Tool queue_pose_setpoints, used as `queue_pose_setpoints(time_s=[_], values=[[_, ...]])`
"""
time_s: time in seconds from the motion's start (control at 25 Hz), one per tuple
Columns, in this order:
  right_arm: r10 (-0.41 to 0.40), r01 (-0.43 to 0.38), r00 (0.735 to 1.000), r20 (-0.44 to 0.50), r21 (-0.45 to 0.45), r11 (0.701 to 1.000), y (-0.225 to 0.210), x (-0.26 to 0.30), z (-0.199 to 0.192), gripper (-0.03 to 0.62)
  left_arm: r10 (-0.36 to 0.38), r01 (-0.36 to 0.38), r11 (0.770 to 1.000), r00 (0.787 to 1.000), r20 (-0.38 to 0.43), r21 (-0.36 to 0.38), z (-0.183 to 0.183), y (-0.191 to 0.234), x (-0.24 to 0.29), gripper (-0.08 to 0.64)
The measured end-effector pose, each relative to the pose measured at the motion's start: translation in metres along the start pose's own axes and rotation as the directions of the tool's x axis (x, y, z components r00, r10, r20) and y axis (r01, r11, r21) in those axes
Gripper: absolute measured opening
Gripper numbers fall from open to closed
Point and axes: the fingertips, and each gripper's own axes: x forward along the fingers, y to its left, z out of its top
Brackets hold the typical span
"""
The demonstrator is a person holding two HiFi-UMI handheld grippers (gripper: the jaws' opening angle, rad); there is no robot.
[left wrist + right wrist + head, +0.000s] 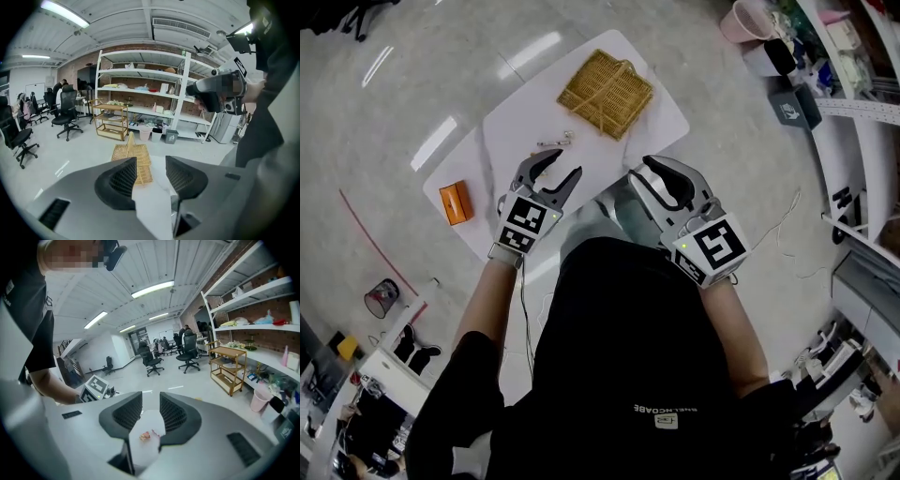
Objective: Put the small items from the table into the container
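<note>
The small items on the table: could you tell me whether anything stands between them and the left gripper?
Nothing visible does. The small items lie on bare table just ahead of the left gripper, whose fingers are open and empty; the wicker basket sits beyond them.

an open office-like lab: black swivel chairs (65,111), white storage shelves (140,91), ceiling strip lights (152,289)
</note>
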Motion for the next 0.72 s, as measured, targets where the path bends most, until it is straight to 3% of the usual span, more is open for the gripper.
queue_pose_setpoints(time_s=[0.52,0.72], values=[[0.001,0.004,0.998,-0.060,0.089,0.996,-0.009,0.035,-0.043,0.103,-0.023,0.021,1.000,0.979,-0.204,-0.012,-0.100,0.040,0.056,0.184],[-0.001,0.009,0.996,-0.089,0.097,0.995,-0.009,0.049,-0.059,0.104,-0.027,0.045,0.997,0.960,-0.278,0.059,-0.126,0.054,0.076,0.184]])
